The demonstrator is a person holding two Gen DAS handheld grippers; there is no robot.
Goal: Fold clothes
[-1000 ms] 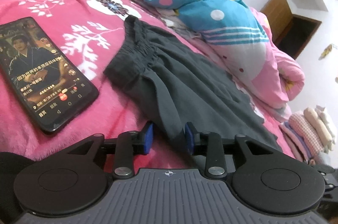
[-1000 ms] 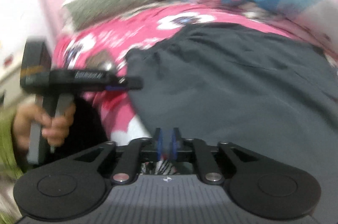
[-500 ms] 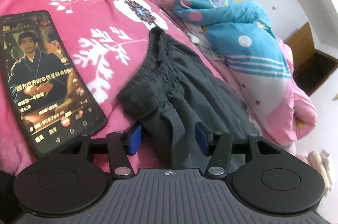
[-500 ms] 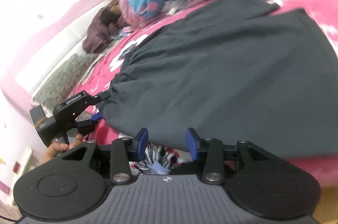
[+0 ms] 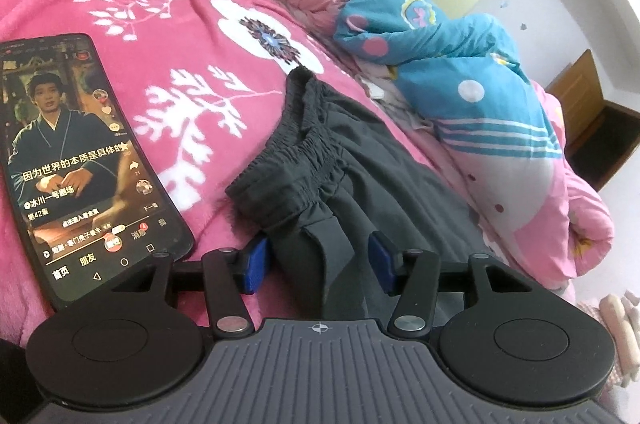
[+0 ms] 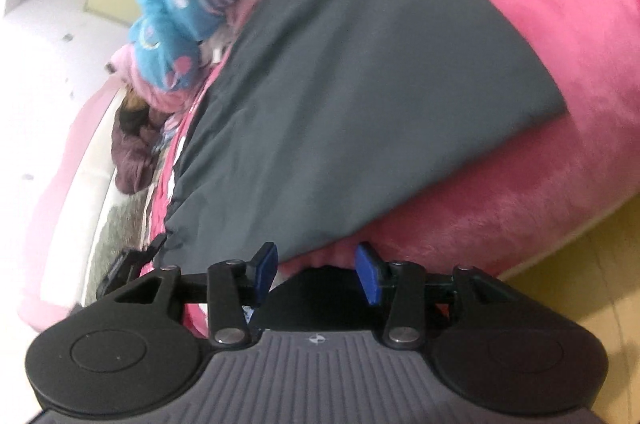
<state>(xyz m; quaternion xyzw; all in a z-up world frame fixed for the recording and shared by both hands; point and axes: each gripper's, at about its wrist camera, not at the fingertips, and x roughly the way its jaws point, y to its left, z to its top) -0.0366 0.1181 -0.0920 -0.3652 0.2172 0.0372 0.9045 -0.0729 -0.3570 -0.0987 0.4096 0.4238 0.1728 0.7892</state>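
The trousers (image 5: 360,183) are plain dark grey, lying on a hot-pink blanket (image 5: 180,35) printed with white flowers and branches. The bundled quilt (image 5: 460,79) is turquoise and pale pink with dots and white stripes; both tongs carry blue pads (image 5: 256,260).

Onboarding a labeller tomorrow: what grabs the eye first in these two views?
The dark grey shorts spread on the pink floral blanket, with the left gripper open astride the waistband corner. Left of them lies a phone with its screen lit. The right gripper is open at the garment's near edge, and a blue-and-pink quilt is heaped behind.
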